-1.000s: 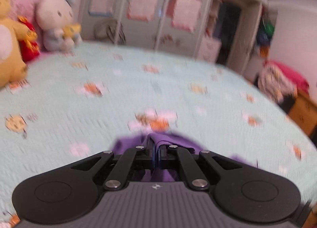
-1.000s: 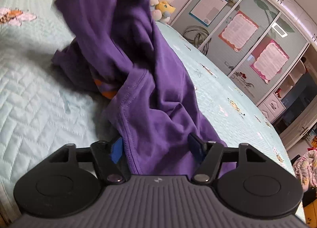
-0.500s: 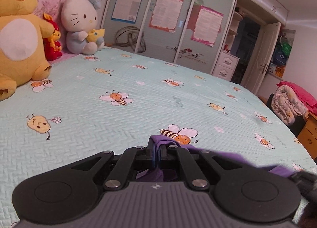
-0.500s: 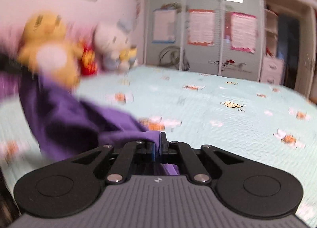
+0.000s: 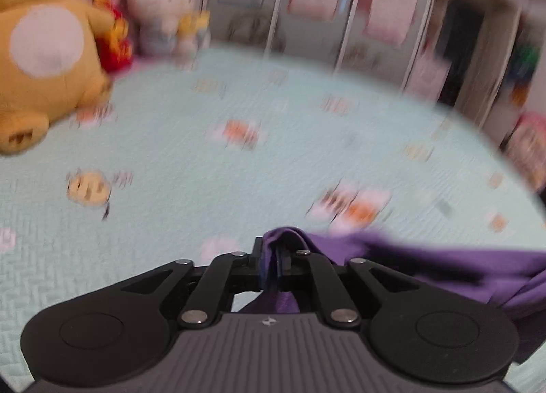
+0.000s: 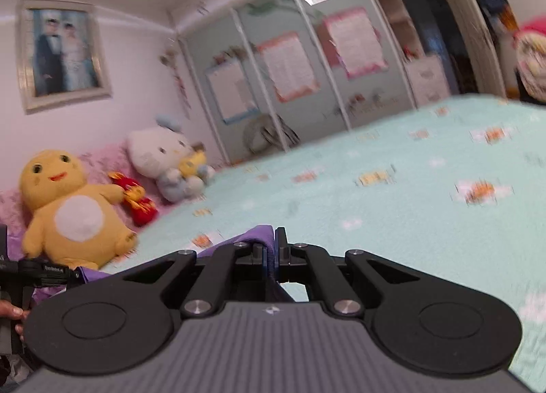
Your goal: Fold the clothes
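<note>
both grippers pinch the purple shirt, held up over the bed. left gripper is starting to open w/ cloth still in it, right gripper squeezes tight. if left lets go too soon, that corner drops & the shirt bunches up.

The left gripper points down over a pale green bedspread printed with bees and flowers, all blurred. A fold of purple garment stands pinched between its fingers, whose jaws are opening slightly; the cloth runs off to the right edge, stretched above the bed. At the far left a yellow plush toy sits beside a small red plush and a white cat plush. Behind them stand wardrobe doors bearing pink posters.
</note>
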Tool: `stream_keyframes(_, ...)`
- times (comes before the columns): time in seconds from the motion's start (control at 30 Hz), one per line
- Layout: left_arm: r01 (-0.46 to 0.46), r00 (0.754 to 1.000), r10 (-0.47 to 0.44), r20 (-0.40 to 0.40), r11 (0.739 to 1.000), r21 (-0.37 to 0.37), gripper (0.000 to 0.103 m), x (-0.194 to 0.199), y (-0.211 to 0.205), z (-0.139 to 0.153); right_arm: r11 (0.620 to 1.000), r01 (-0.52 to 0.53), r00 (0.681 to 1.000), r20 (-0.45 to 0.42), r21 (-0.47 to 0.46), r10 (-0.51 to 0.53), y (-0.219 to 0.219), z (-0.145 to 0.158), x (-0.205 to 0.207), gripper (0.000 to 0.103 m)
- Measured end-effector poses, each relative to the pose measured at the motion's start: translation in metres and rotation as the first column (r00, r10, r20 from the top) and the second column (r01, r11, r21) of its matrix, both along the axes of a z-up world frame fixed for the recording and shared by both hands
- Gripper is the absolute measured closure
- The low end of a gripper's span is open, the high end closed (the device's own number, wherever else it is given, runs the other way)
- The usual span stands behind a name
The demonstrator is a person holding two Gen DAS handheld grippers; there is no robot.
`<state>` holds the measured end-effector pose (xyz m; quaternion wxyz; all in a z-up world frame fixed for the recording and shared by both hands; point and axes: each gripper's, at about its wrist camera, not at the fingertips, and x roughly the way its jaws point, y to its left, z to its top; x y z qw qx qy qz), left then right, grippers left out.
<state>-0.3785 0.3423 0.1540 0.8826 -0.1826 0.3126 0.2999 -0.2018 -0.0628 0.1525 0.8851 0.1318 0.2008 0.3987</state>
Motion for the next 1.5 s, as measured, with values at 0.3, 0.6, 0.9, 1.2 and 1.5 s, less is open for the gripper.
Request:
stream_keyframes(0.3,-0.094,0.995,0.099,-0.025,0.985,0.147,0.042,-0.037,-0.023,0.000,0.989,0.095,0.971,-0.209,-0.117,-0.118,0.008,-0.068,0.025,0.097)
stream_keyframes(0.6,0.357,0.927,-0.374,-0.004,0.882,0.306,0.038,-0.041,-0.108,0.012,0.985,0.115,0.957,-0.250,-0.130,-0.145,0.002,-0.086,0.022,0.095)
stream_keyframes(0.9,0.613,0.789,-0.537,-0.298,0.719,0.327,0.037,0.033,-0.149,-0.063,0.986,0.073,0.957,-0.269,-0.148,-0.111,0.001,-0.089,0.018,0.088)
stream_keyframes(1.2,0.457,0.884,-0.466,-0.043,0.842,0.285,0.103,0.018,-0.111,-0.006,0.984,0.028,0.962,-0.263,-0.175,-0.074,0.008,-0.097,0.013,0.066)
stream_keyframes(1.5,0.258,0.921,-0.350,0.173,0.878,0.402,0.103,-0.013,-0.101,0.088,0.955,-0.038,0.995,-0.103,-0.293,0.008,0.026,-0.091,-0.015,0.052)
